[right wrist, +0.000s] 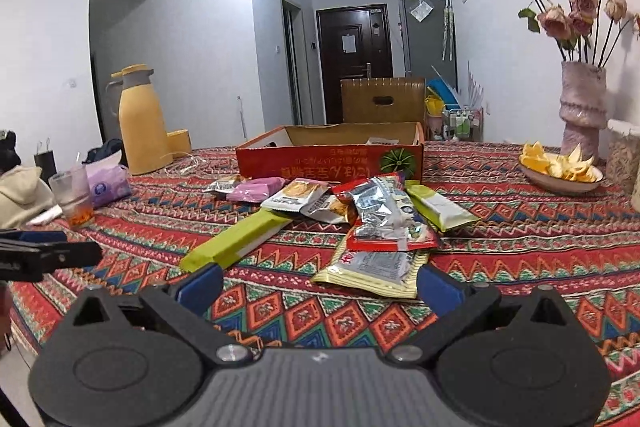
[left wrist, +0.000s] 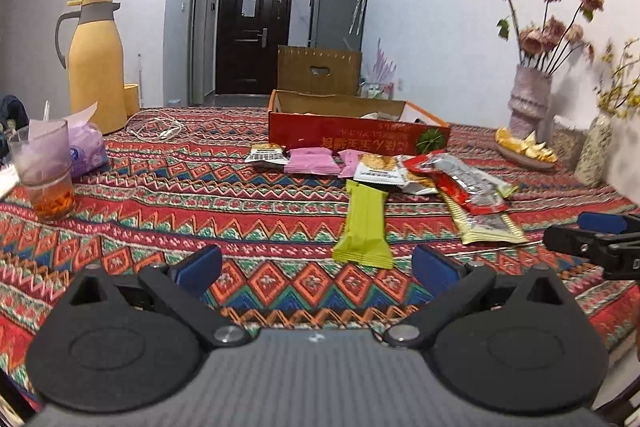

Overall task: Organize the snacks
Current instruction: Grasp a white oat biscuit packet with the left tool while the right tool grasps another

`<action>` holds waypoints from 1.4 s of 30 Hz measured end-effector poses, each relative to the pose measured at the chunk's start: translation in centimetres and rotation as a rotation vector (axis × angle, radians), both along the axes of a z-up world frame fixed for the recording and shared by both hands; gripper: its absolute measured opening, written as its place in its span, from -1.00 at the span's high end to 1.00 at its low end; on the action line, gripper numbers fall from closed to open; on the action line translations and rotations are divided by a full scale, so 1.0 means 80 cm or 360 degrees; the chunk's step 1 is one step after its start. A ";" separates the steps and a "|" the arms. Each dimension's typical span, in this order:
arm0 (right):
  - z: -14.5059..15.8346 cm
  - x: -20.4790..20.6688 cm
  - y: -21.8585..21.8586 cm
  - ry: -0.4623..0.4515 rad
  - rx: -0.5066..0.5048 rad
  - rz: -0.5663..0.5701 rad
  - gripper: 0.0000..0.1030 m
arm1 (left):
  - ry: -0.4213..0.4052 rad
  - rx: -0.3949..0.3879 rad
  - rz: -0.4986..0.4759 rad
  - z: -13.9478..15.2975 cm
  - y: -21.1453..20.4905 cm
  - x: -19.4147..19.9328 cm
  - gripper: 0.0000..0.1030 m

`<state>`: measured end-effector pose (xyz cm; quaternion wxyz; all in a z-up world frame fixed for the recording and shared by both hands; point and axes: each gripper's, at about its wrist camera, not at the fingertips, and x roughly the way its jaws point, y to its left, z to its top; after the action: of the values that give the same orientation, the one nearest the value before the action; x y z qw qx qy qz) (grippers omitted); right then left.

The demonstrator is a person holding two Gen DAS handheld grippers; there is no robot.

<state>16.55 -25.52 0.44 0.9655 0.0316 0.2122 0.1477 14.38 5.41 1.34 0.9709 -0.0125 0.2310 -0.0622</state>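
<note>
Nothing is picked up yet: the left gripper (left wrist: 318,265) is spread wide and empty with the green bar (left wrist: 365,223) just beyond its fingertips, the right gripper (right wrist: 320,283) equally wide before the yellow packet (right wrist: 370,269), so each must likely advance, close, then carry to the box (right wrist: 332,157) behind.

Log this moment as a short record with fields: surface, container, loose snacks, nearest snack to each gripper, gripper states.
surface: patterned tablecloth
container: open red cardboard box, behind the snacks
loose snacks: scattered packets on the cloth in front of the box, none held
nearest left: green packet
nearest right: gold packet, under a red packet
left gripper: open
right gripper: open
</note>
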 end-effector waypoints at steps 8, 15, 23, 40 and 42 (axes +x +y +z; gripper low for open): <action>0.008 0.049 0.007 -0.0059 0.0006 0.0046 -1.00 | -0.0060 0.0157 0.0016 0.024 -0.001 0.067 -1.00; 0.038 0.114 0.040 -0.0267 0.0012 0.0101 -1.00 | -0.0129 0.0289 0.0094 0.039 0.004 0.203 -1.00; 0.019 0.247 0.117 0.0170 -0.0045 0.0131 -0.96 | -0.0021 0.0236 0.0140 -0.021 0.014 0.358 -0.87; -0.042 0.329 0.152 0.0327 -0.0150 -0.0010 -0.54 | 0.0286 -0.0039 0.0163 -0.062 0.055 0.398 -0.23; -0.043 0.330 0.148 0.0322 -0.0140 -0.0024 -0.19 | 0.0280 -0.0016 0.0164 -0.062 0.052 0.397 -0.09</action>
<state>42.92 -13.69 -3.01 0.9407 0.0056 0.3145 0.1272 46.10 9.60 -3.58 0.9486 -0.0346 0.3142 -0.0121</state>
